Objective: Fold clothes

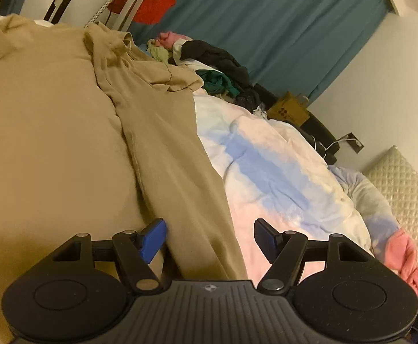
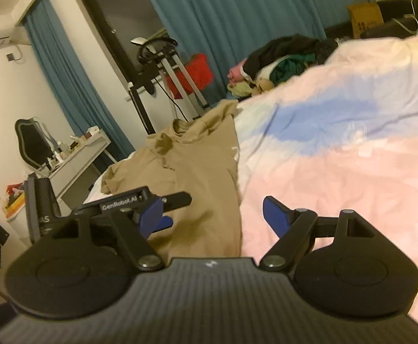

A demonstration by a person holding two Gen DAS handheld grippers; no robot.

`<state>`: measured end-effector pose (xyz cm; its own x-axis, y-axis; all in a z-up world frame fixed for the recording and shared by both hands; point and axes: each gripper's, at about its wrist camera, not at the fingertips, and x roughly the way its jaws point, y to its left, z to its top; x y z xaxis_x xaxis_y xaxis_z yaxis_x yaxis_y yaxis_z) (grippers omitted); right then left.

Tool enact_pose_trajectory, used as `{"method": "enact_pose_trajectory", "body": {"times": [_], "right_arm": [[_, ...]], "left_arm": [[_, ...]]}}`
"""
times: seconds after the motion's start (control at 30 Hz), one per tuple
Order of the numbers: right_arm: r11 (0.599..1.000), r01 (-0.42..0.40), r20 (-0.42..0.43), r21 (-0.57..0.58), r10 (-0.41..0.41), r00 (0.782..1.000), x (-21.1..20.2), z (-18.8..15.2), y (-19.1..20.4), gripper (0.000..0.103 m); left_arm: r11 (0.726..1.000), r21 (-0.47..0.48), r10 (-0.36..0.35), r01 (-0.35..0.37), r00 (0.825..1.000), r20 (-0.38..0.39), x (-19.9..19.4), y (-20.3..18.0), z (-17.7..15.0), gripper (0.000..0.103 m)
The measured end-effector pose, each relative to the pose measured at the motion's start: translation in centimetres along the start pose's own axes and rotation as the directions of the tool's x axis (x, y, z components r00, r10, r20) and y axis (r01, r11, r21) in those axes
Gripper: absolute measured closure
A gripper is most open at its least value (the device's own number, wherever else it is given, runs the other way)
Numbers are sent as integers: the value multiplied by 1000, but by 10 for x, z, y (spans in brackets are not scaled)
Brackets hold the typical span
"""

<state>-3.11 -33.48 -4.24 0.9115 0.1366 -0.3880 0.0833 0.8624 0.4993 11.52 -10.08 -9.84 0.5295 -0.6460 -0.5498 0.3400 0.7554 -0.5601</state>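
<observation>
I hold a tool in each hand over a bed covered by a pastel duvet (image 1: 280, 172) of pink, blue and white. My left tool (image 1: 209, 235) has its blue-padded fingers spread wide and pinches nothing; it sits low at the near edge of the bed, right over the hem end of a tan garment (image 1: 65, 143). My right tool (image 2: 214, 218) is also spread and empty, hovering just beside the left one, with the tan cloth showing between its fingers and the bare duvet under its right finger.

The tan garment, which looks like a hooded sweatshirt, lies lengthwise along the left side of the bed, hood end toward the far edge. One long side panel or sleeve appears laid inward over the body, forming a lengthwise ridge. From that I judge it partly folded: one side seems turned in, but it stays long, so the crosswise folds appear left to do. I cannot see the other sleeve clearly.

At the far edge of the bed sits a heap of loose clothes (image 2: 283, 57), black, green, pink and cream, all unfolded. A pink item (image 1: 406, 261) lies at the bed's right edge. So most of the folding appears to remain.
</observation>
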Motion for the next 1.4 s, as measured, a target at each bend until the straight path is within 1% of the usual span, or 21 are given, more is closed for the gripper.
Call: {"method": "enact_pose_trajectory", "body": {"times": [0.1,0.17,0.23,0.27,0.33,0.43,0.6,0.63,0.67,0.73,0.8,0.83,0.93,1.0,1.13,1.2,1.23,1.3,1.4], "right_arm": [[1000,3,-11,26,-3,1000,9,0,-9,24],[999,9,-15,36,-8,1000,13,0,-12,24],[999,19,-12,38,-19,1000,15,0,-13,24],[999,24,-11,38,-24,1000,15,0,-14,26],[999,35,-8,40,-35,999,17,-1,-15,23],[998,39,3,57,-39,999,15,0,-18,23],[994,29,28,101,-32,999,5,2,-24,23],[994,29,29,109,-33,999,3,2,-25,23],[993,28,30,118,-32,999,2,2,-26,23],[990,25,30,139,-30,999,-1,2,-28,23],[988,25,28,152,-30,999,-4,2,-29,23],[987,24,24,157,-28,999,-5,2,-30,23],[986,20,11,167,-22,1000,-5,1,-31,23],[985,21,12,169,-24,1000,-6,2,-31,23],[981,16,19,193,-20,1000,-10,4,-35,23],[977,11,26,211,-17,1000,-12,6,-38,23],[976,9,29,220,-16,999,-13,7,-40,23],[972,6,30,236,-14,999,-14,9,-44,23],[968,8,24,251,-15,1000,-13,9,-48,23]], "left_arm": [[999,-20,-35,35,999,-2,23,6,6,33],[994,-15,-111,111,993,-36,28,5,4,33],[981,-2,-195,195,978,-72,32,2,3,31],[977,2,-210,211,974,-85,30,2,1,30],[970,8,-239,242,965,-110,27,2,-3,31],[958,16,-282,287,948,-147,22,3,-9,31],[948,-49,-317,314,934,-165,5,15,-24,34],[945,-61,-326,320,931,-166,1,17,-27,35],[941,-59,-339,334,924,-174,-3,16,-30,41],[930,-54,-366,363,911,-191,-10,13,-36,44],[920,-45,-390,390,897,-209,-17,8,-41,52],[915,-38,-401,403,890,-219,-20,5,-44,54],[909,-24,-409,416,880,-240,-26,0,-52,58],[918,-14,-389,397,889,-242,-28,-1,-55,59],[948,-17,-313,317,923,-226,-26,6,-56,65],[957,-31,-287,287,934,-214,-27,14,-56,67],[958,-45,-286,283,935,-207,-27,24,-57,67],[953,-83,-301,290,934,-190,-26,33,-56,70],[952,-95,-303,289,934,-188,-15,31,-55,72]]}}
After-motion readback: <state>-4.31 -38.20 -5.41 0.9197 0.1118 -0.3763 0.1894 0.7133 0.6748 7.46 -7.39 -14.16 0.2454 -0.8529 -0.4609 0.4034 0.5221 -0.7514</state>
